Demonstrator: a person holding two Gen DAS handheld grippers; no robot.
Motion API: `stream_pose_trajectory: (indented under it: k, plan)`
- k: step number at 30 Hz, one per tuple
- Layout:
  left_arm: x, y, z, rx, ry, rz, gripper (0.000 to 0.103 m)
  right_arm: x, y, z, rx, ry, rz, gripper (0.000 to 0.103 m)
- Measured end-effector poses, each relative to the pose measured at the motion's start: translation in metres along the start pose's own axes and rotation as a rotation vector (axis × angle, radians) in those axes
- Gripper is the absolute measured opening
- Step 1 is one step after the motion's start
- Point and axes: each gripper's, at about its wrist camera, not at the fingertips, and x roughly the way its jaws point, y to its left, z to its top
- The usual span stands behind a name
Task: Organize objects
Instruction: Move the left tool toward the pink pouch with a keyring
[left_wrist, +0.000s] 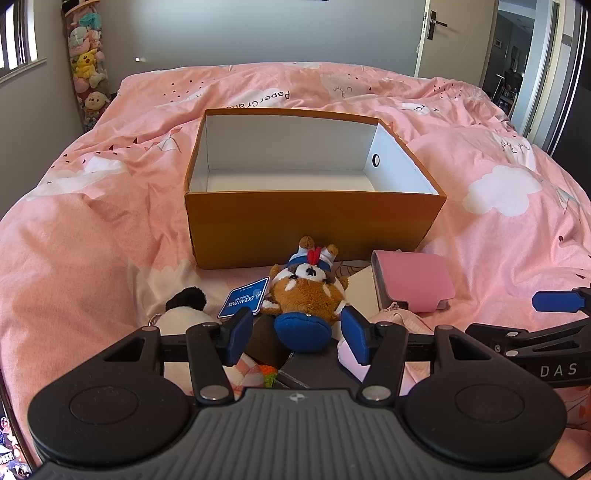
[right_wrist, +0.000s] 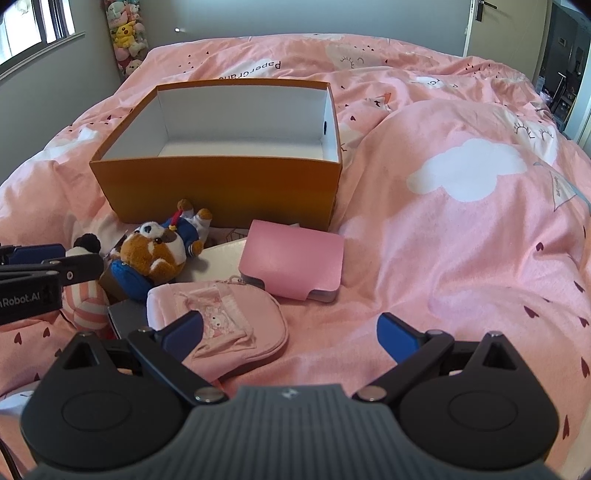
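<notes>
The big orange box sits empty on the pink bed cover, stiff but light, with the toys lying in front of it. The pink case looks hard and smooth. The small plush dog is soft and squashy, best squeezed round its middle; the left gripper has its jaws partly open around its blue hat, not pressing, and the right gripper gapes wide, empty.

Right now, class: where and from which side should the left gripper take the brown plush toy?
Probably across its blue cap, from above: the brown plush toy lies cap toward the open left gripper, whose pads straddle it; it looks soft and narrow enough.
</notes>
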Motion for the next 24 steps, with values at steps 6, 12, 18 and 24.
stream_pose_trajectory:
  k: [6, 12, 18, 24]
  plan:
    - [0.001, 0.0, -0.001, 0.002, 0.003, -0.004, 0.065, 0.0, 0.0, 0.0, 0.002, 0.002, 0.0, 0.1]
    - [0.001, 0.0, 0.0, 0.007, 0.01, -0.009, 0.065, 0.002, 0.0, 0.0, 0.008, 0.013, -0.001, 0.1]
    - [0.002, -0.002, -0.001, 0.025, 0.027, -0.032, 0.06, 0.005, -0.001, -0.001, 0.012, 0.023, -0.002, 0.1]
    - [0.005, -0.011, -0.006, 0.08, 0.072, -0.106, 0.052, 0.013, -0.002, -0.002, 0.02, 0.064, -0.007, 0.089]
